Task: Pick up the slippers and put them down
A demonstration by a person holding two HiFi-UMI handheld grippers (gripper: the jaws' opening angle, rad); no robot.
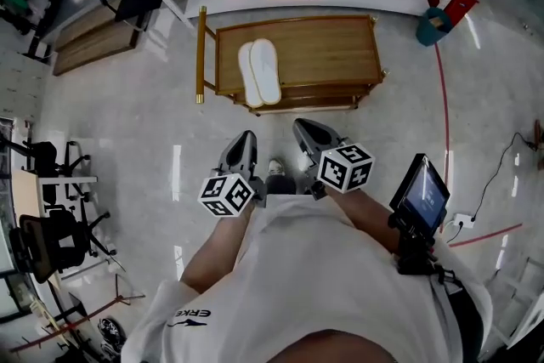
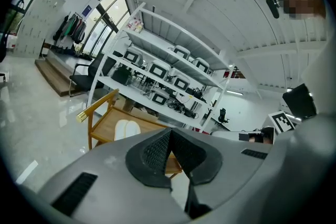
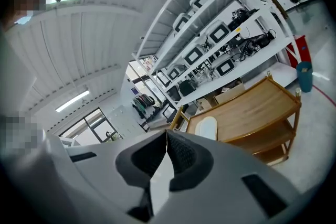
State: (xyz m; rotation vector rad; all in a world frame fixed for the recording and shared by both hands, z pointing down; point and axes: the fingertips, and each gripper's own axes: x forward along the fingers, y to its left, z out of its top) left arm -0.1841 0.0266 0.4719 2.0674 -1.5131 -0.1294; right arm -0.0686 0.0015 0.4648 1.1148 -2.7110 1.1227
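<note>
**A:** Head view first; what there?

**B:** Two white slippers (image 1: pixel 259 72) lying side by side, touching, on top of the wooden cart (image 1: pixel 340 42), near its left end; down low, left gripper (image 1: pixel 246 135) and right gripper (image 1: pixel 299 125), side by side, well apart from the cart.

**A:** And the left gripper view?

**B:** Jaws pressed shut, tips together, nothing between; slippers far ahead on the cart, a bit to the left; white shelves (image 2: pixel 173 68) behind.

**A:** Right gripper view?

**B:** Same there; jaws tight together, holding nothing; slippers on the cart top, far beyond the tips, a bit to the right.
</note>
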